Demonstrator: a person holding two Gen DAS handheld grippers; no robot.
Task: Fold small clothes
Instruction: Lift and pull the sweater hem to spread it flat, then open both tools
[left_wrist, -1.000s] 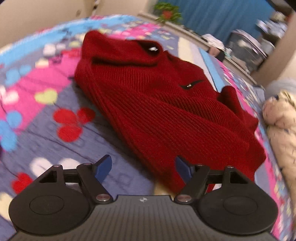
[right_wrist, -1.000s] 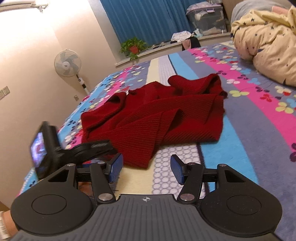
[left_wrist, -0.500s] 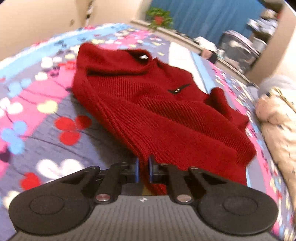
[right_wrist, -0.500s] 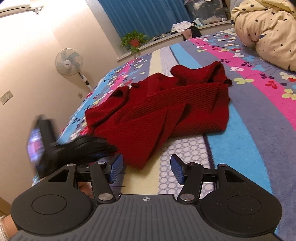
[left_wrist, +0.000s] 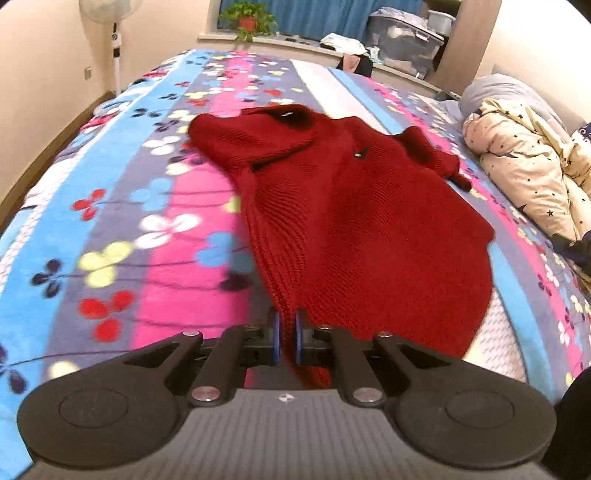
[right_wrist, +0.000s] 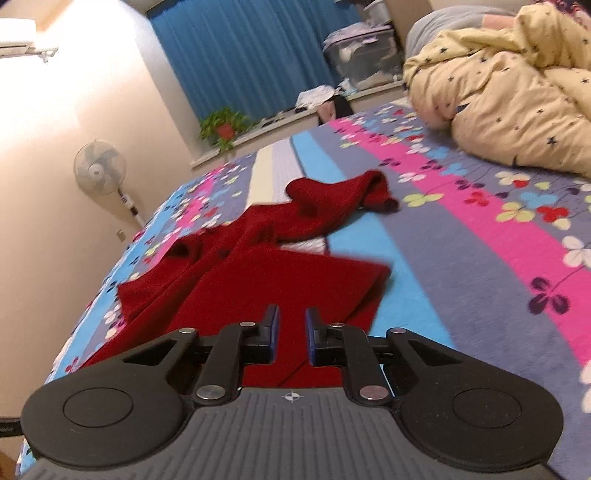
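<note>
A red knit sweater (left_wrist: 354, 221) is lying spread across a bed (left_wrist: 110, 229) covered in a bright striped spread with clover flowers. Its collar end is pointing toward the far window side, and one sleeve is trailing off toward the right in the left wrist view.

The left gripper (left_wrist: 287, 336) is sitting at the near hem of the sweater, its blue pads pressed almost together and pinching a fold of the red knit between them. The cloth is rising in a ridge from the pinch point, and the near hem looks lifted off the spread.

The right gripper (right_wrist: 291, 334) is hovering over another part of the near edge, with red fabric (right_wrist: 258, 288) filling the narrow gap between its fingers. Its jaws are closing, and the pads are not clearly pressing the cloth.

A cream quilt (right_wrist: 509, 92) with small dark stars is bunched at the right side of the bed, apart from the sweater. Beyond the bed, a standing fan (right_wrist: 99, 170) is against the wall, a potted plant (right_wrist: 223, 127) is on the sill, and blue curtains (right_wrist: 240, 55) are hanging behind.
</note>
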